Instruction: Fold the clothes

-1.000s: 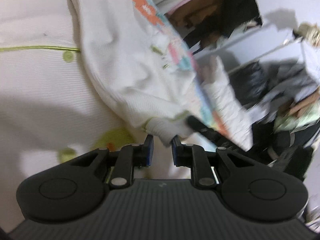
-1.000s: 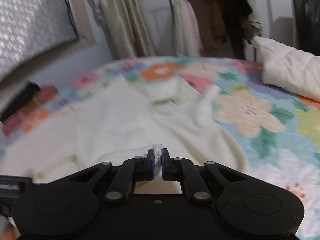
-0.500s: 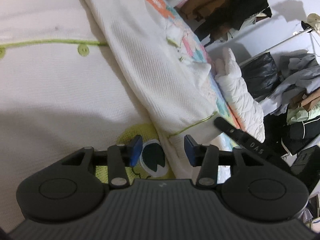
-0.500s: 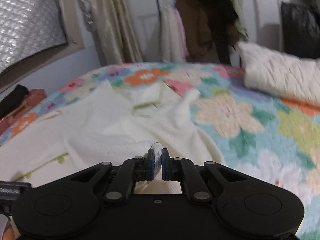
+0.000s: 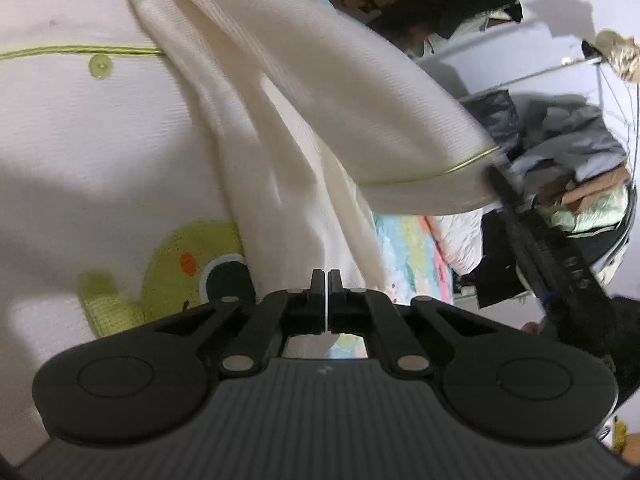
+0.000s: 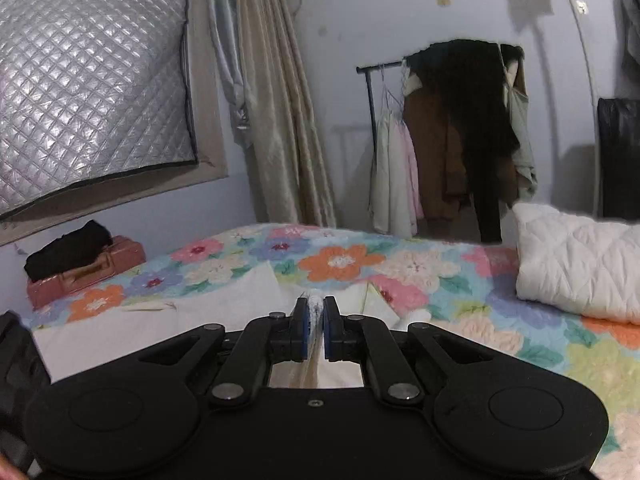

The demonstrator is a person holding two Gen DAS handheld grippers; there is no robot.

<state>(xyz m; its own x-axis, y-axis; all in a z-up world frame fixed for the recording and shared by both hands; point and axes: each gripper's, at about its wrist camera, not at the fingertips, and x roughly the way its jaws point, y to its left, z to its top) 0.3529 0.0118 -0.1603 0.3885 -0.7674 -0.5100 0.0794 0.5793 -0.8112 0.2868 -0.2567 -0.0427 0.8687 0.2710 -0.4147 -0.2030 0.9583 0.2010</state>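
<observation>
A cream knit garment (image 5: 120, 128) with green piping, a green button and a yellow-green patch lies on the floral bedspread (image 6: 340, 264). My left gripper (image 5: 327, 280) is shut on a thin edge of the garment's side, by the patch. My right gripper (image 6: 316, 312) is shut on the garment's sleeve cuff; in the left wrist view that sleeve (image 5: 400, 128) hangs lifted above the bed, with the right gripper's finger (image 5: 536, 236) at its end. The garment (image 6: 160, 328) lies flat below the right gripper.
A white quilted pillow (image 6: 576, 260) lies at the bed's right. A clothes rack (image 6: 452, 140) with hanging garments and a beige curtain (image 6: 280, 120) stand behind the bed. A red case with black cloth (image 6: 80, 264) sits at the left. Piled clothes (image 5: 576, 168) are beyond the bed.
My left gripper was open half a second ago and has shut on the garment's edge. My right gripper has risen with the sleeve, lifting it off the bed.
</observation>
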